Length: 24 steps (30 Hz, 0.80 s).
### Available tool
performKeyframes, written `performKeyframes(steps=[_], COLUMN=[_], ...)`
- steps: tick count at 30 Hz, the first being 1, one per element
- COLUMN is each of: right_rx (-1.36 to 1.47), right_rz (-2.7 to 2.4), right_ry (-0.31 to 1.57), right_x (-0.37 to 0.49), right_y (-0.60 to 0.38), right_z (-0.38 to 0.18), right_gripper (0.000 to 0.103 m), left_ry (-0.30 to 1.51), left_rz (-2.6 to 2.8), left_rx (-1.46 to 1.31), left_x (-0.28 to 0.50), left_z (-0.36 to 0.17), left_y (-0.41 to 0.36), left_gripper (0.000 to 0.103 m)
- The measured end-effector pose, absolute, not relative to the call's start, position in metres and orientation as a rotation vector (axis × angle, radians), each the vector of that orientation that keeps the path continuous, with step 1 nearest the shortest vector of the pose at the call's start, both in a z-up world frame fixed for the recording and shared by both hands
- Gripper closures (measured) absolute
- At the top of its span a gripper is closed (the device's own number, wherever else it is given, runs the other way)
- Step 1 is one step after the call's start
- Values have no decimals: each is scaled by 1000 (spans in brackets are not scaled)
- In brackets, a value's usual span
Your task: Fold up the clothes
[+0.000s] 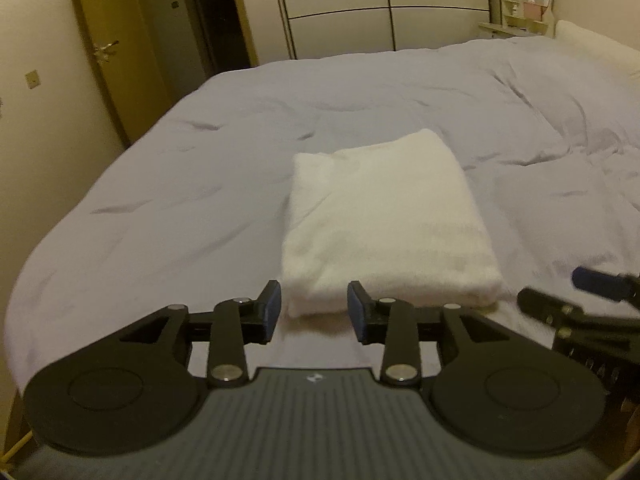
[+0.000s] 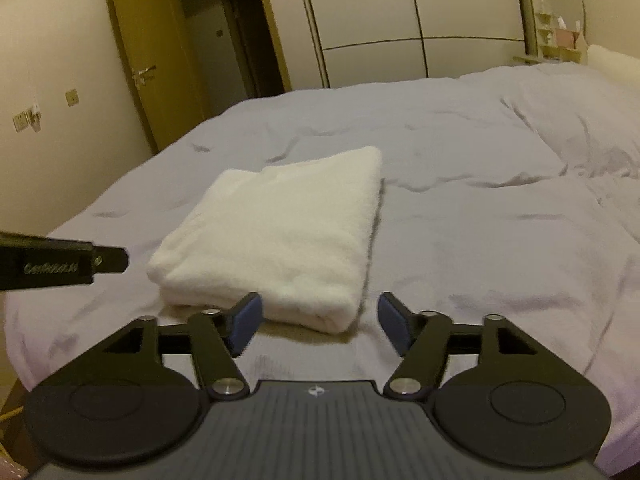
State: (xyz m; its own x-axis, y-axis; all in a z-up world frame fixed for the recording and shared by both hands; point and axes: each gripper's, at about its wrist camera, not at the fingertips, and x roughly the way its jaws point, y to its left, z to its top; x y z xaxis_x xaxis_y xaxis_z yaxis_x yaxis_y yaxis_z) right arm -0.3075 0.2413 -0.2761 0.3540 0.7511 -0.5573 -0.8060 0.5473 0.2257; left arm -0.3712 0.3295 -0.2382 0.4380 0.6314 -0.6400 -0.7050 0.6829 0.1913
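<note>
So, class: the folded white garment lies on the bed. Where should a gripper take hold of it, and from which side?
Probably the thick near edge of the folded white garment, approached low from the near side. It lies flat on the bed, and its layers stack at that end, facing the open left gripper and open right gripper, so one jaw could slide beneath.

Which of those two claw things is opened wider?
The right gripper: its blue pads stand clearly farther apart than the left gripper's. Both are open, just short of the folded white towel.
</note>
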Motion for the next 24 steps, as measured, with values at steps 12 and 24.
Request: performKeyframes(steps=[12,24], right_rx=[0,519], right_rz=[1025,1094], right_ry=[704,1041], right_x=[-304,-206], right_y=[224,260], right_z=[-271,-321], right_gripper=[15,14], left_ry=[702,547], left_rz=[762,450], left_rx=[-261,-876], left_x=[-406,-405], left_z=[-232,-307], left_y=[349,553], left_gripper=[50,32])
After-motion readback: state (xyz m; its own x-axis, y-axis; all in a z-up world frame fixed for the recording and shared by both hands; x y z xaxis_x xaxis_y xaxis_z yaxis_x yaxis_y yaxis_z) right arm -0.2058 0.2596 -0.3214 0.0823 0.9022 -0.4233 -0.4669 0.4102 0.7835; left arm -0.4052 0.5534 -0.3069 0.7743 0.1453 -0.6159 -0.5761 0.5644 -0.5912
